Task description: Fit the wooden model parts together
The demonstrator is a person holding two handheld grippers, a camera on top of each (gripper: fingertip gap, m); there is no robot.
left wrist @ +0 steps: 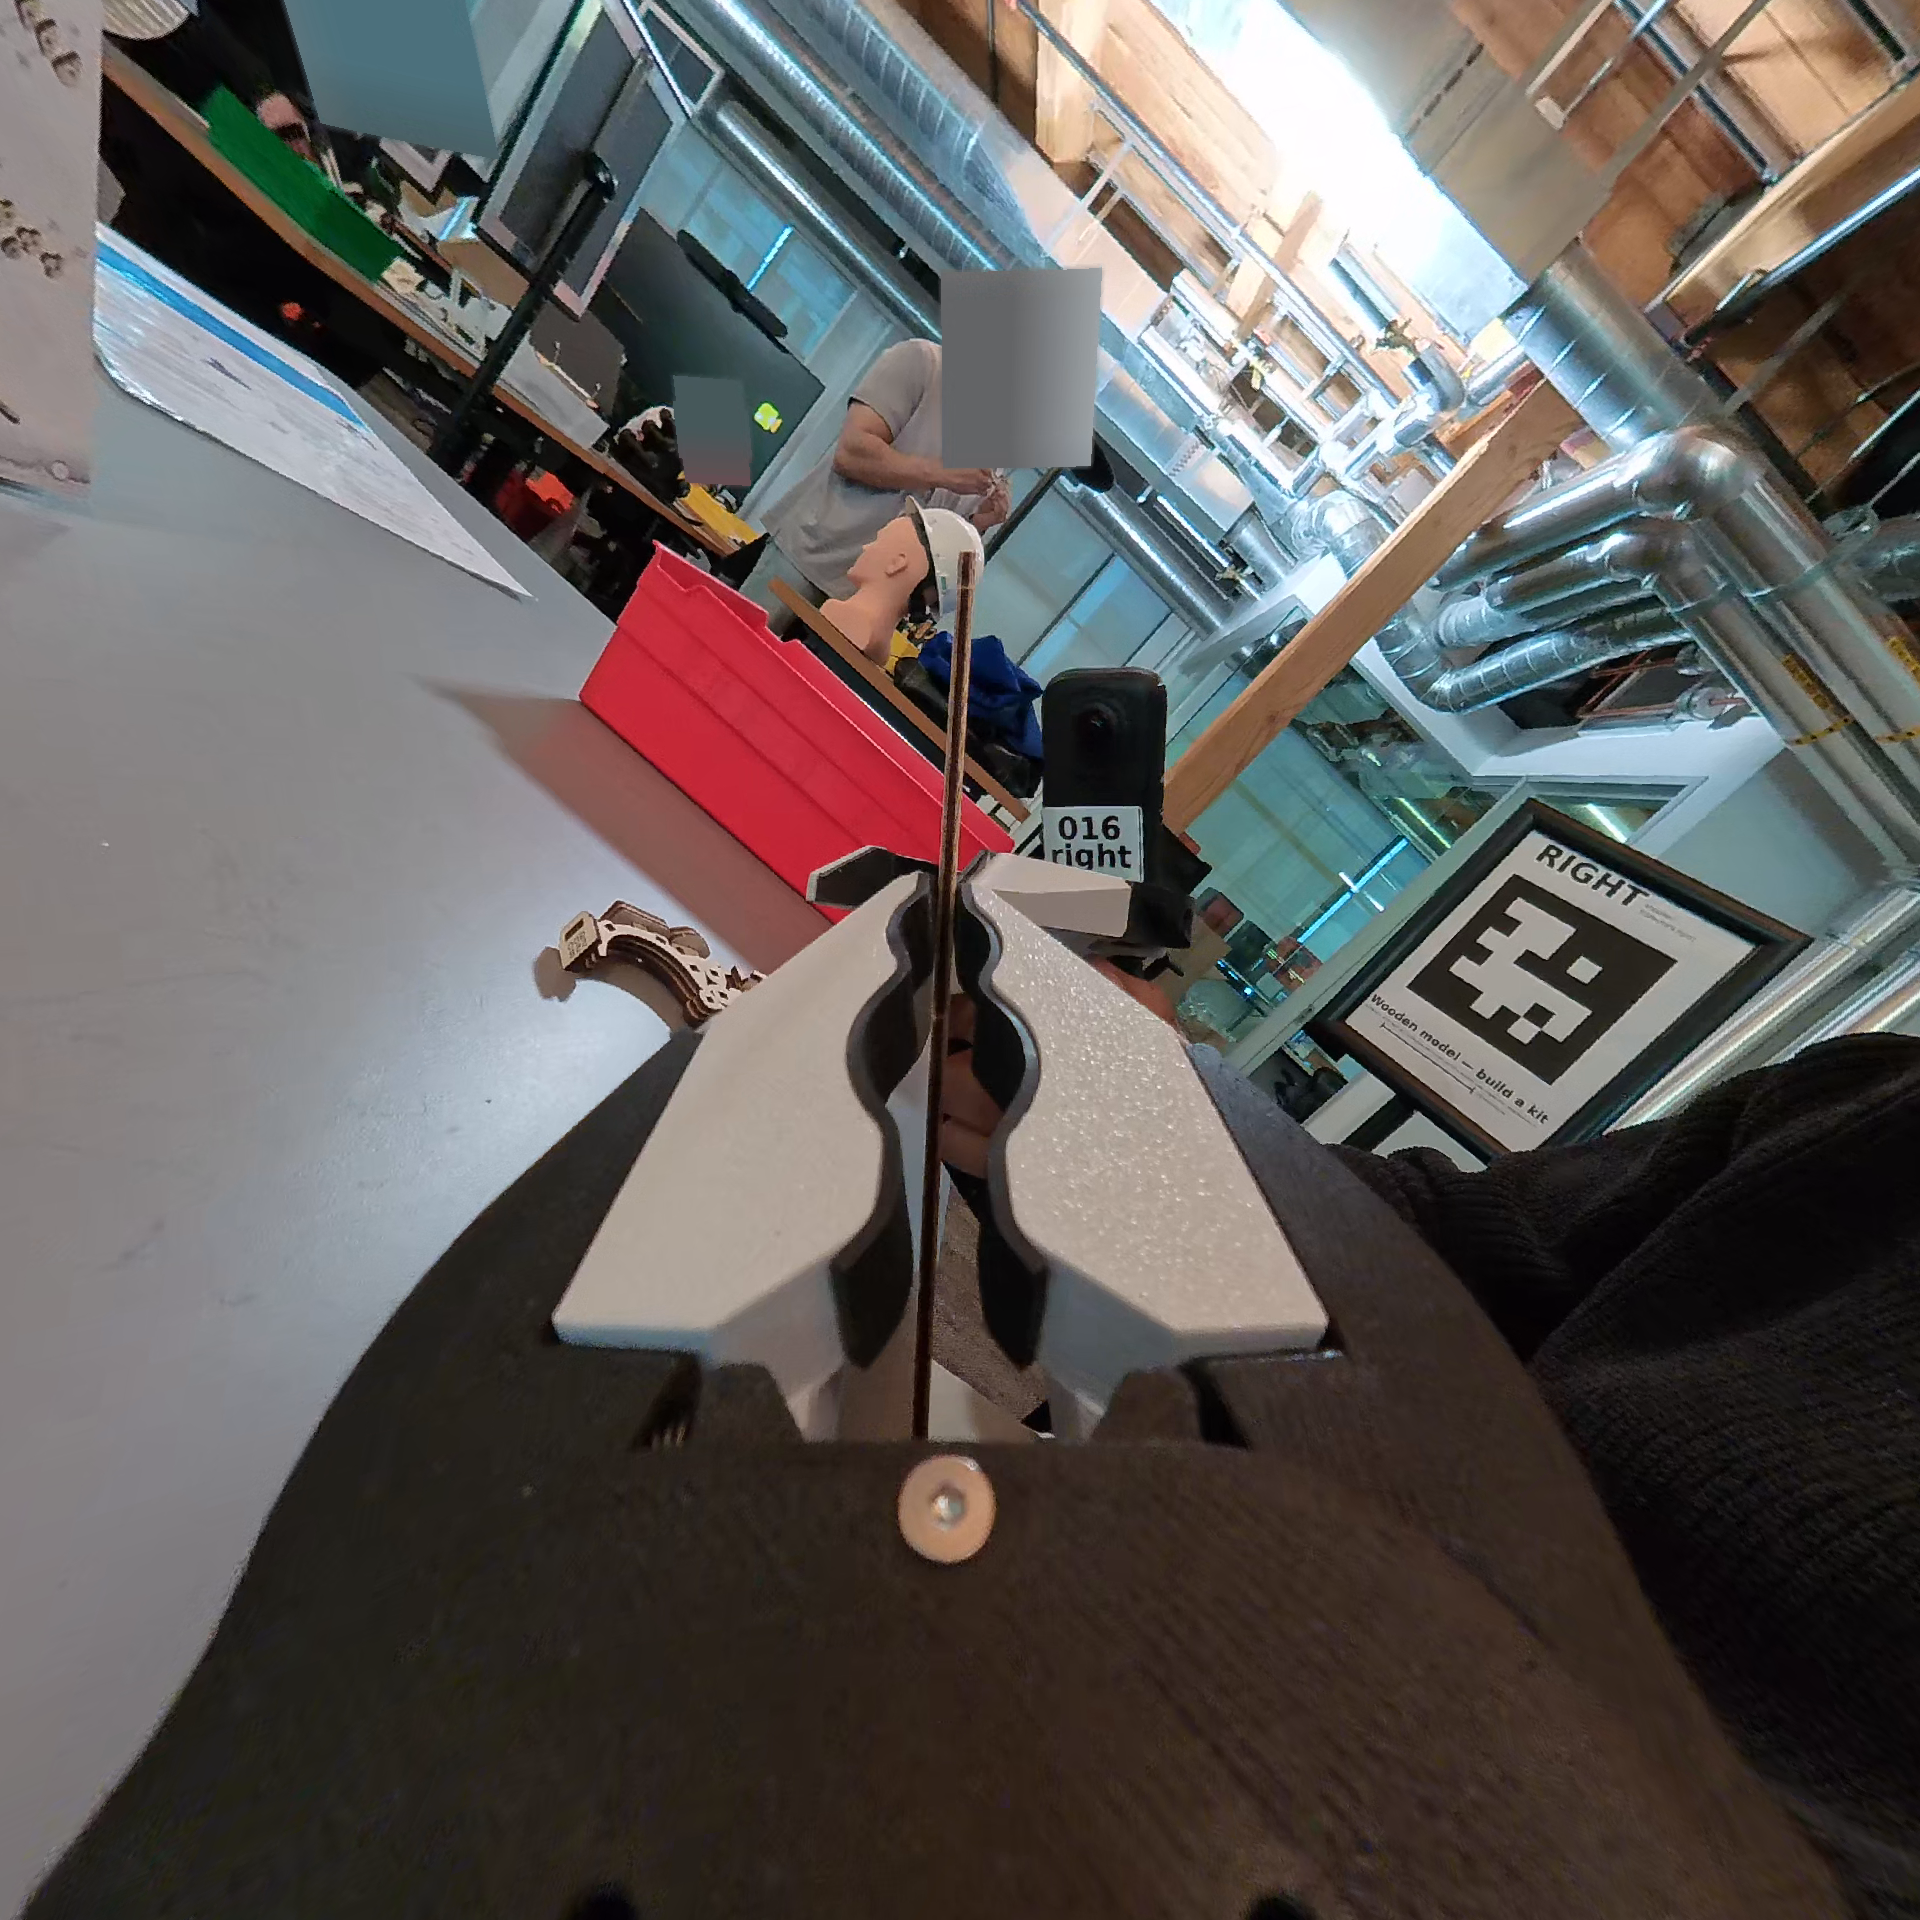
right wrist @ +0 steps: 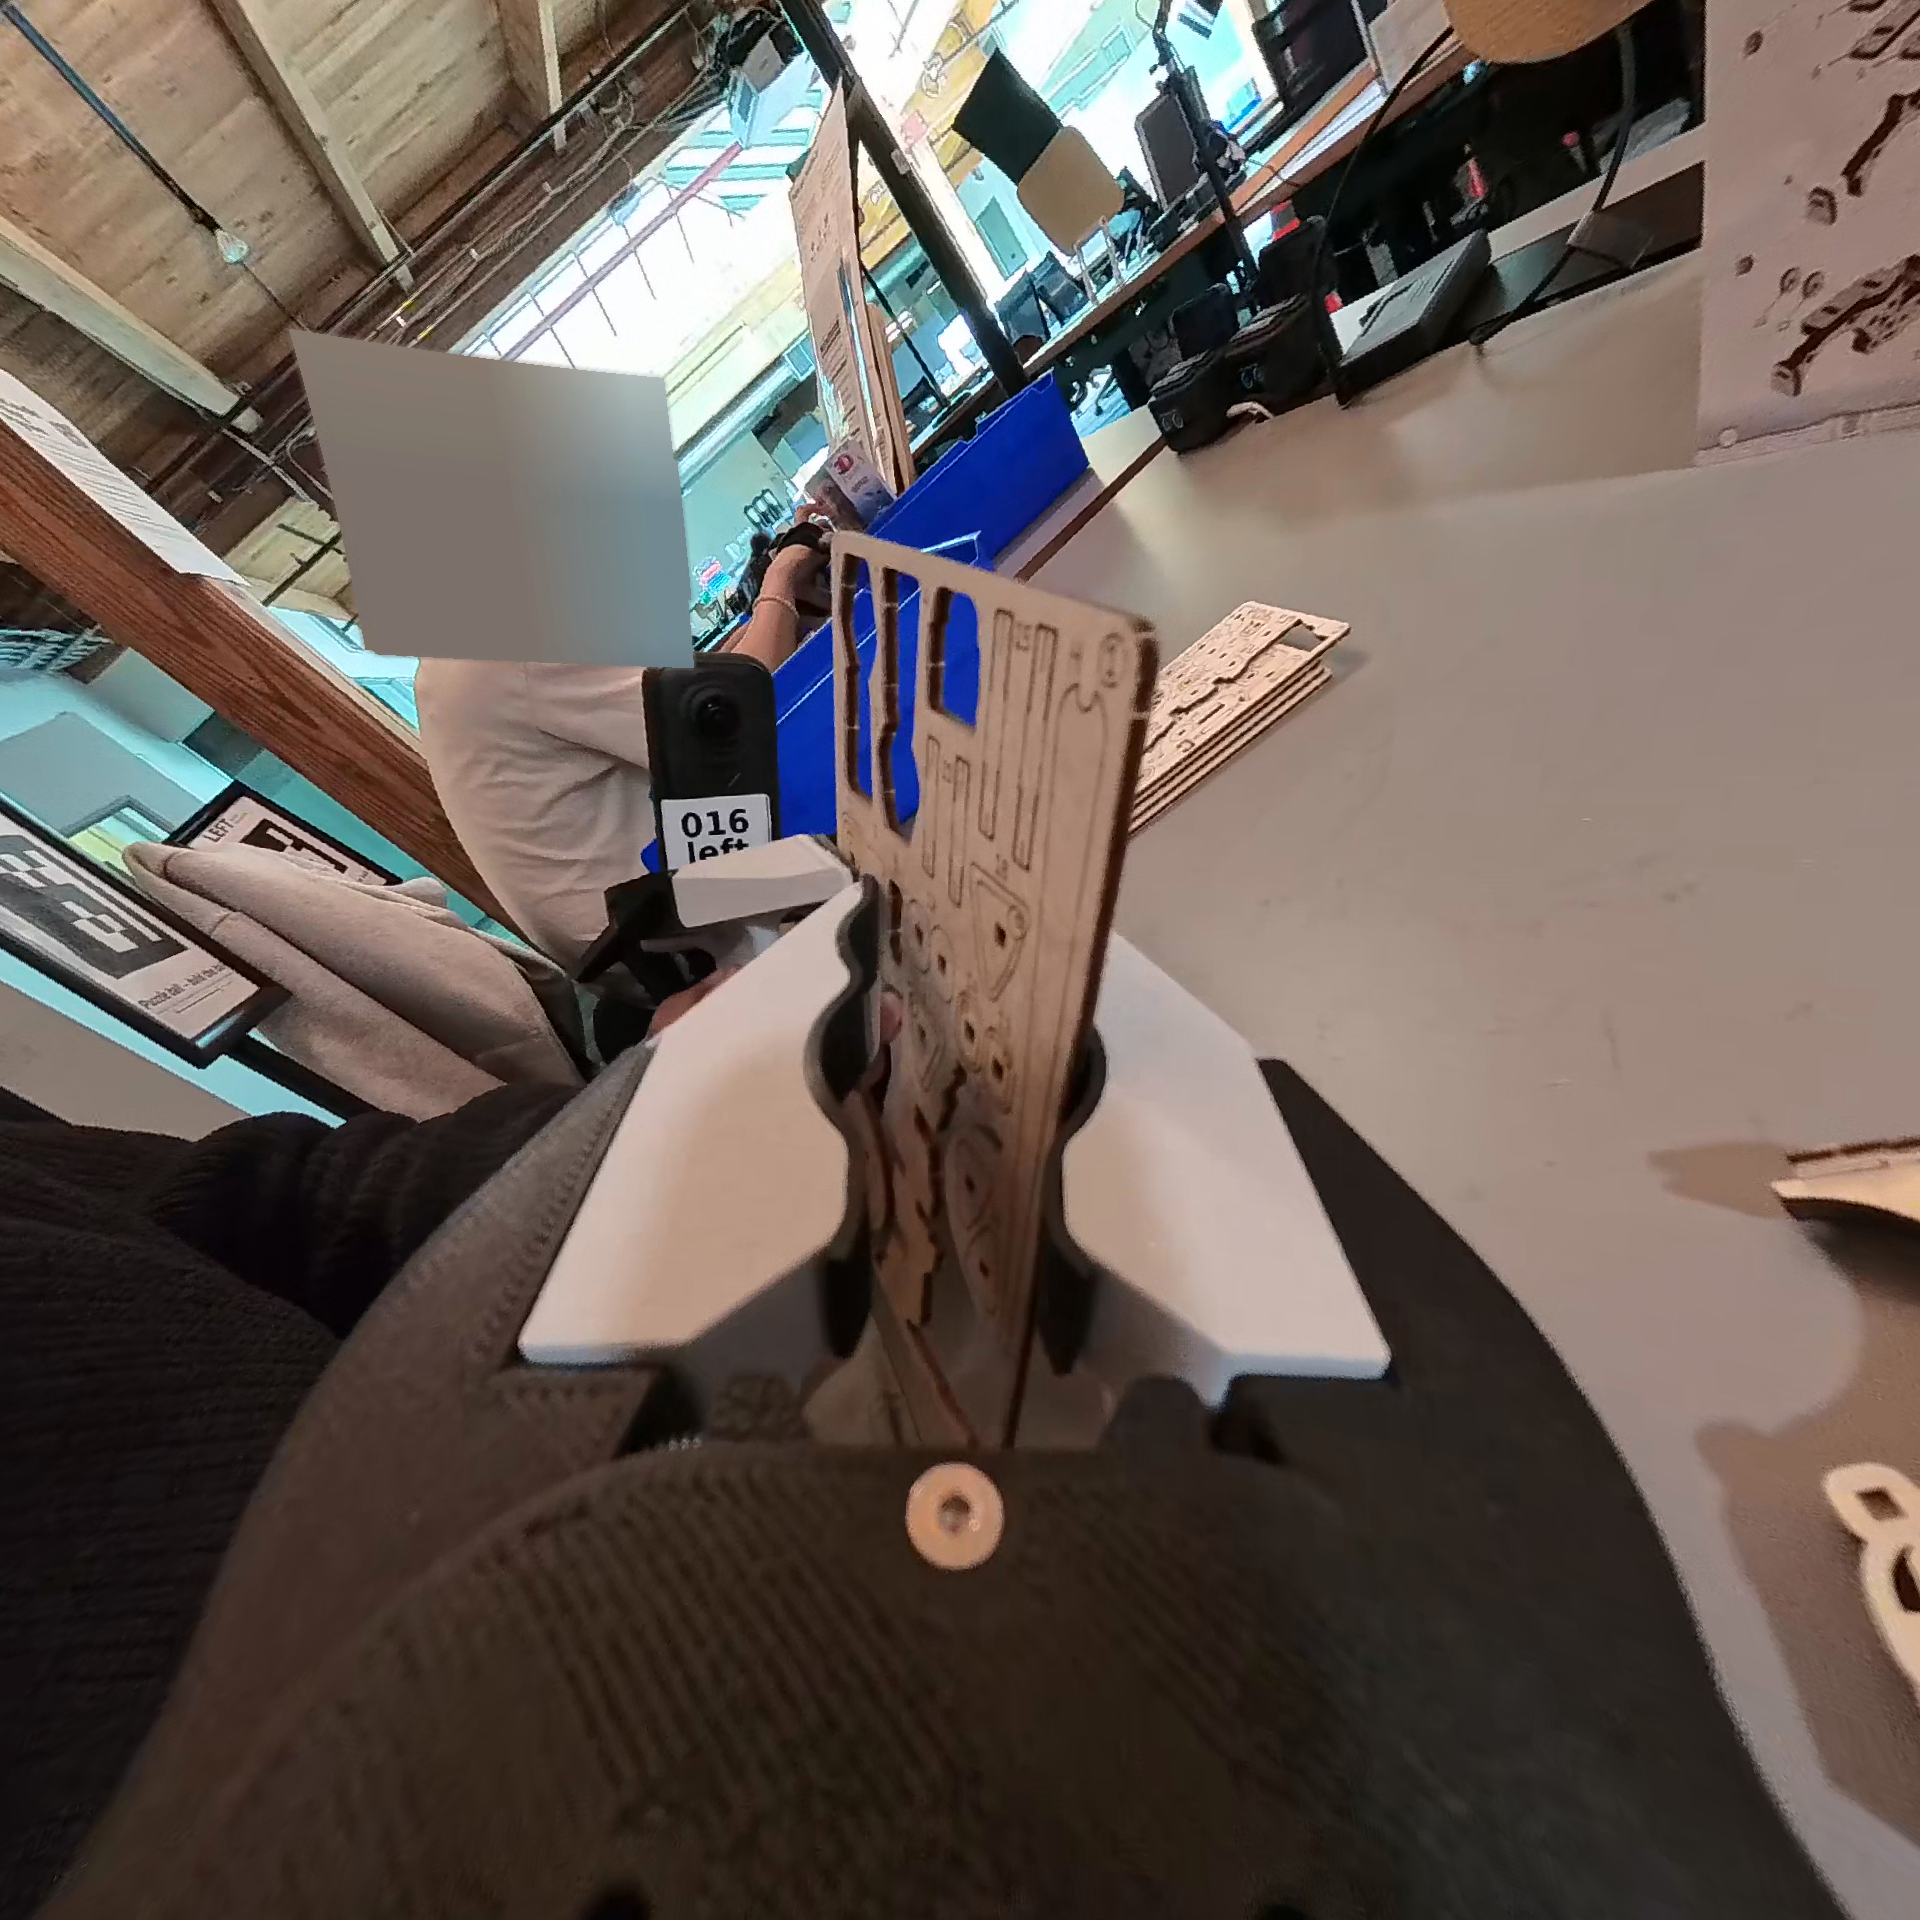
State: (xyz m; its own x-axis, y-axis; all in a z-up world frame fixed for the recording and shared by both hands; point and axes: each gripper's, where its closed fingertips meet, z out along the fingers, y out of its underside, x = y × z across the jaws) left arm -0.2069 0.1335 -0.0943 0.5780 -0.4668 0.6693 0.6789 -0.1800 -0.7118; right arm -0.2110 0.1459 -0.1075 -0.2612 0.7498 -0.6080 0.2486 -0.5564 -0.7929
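Observation:
A thin laser-cut wooden sheet (right wrist: 997, 748) with several cut-out parts stands upright between both grippers. In the left wrist view it is edge-on, a dark line (left wrist: 951, 831). My left gripper (left wrist: 948, 899) is shut on it; it also shows in the right wrist view (right wrist: 748, 894) behind the sheet. My right gripper (right wrist: 977, 956) closes around the sheet, which sits slanted between the fingers and hides the right finger's tip. The right gripper also shows in the left wrist view (left wrist: 1049, 894), beyond my fingertips. A partly built curved wooden piece (left wrist: 644, 961) lies on the grey table (left wrist: 260, 987).
A stack of wooden sheets (right wrist: 1236, 707) lies on the table beyond the held sheet. Loose wooden pieces (right wrist: 1860, 1184) (right wrist: 1881, 1548) lie at the right edge. A red bin (left wrist: 748, 717) and a blue bin (right wrist: 997, 468) stand at the table's far sides. A printed paper (left wrist: 239, 384) lies flat. The tips of both grippers are at nearly the same place. My right tips are roughly 15 cm from the partly built curved wooden piece (left wrist: 644, 961).

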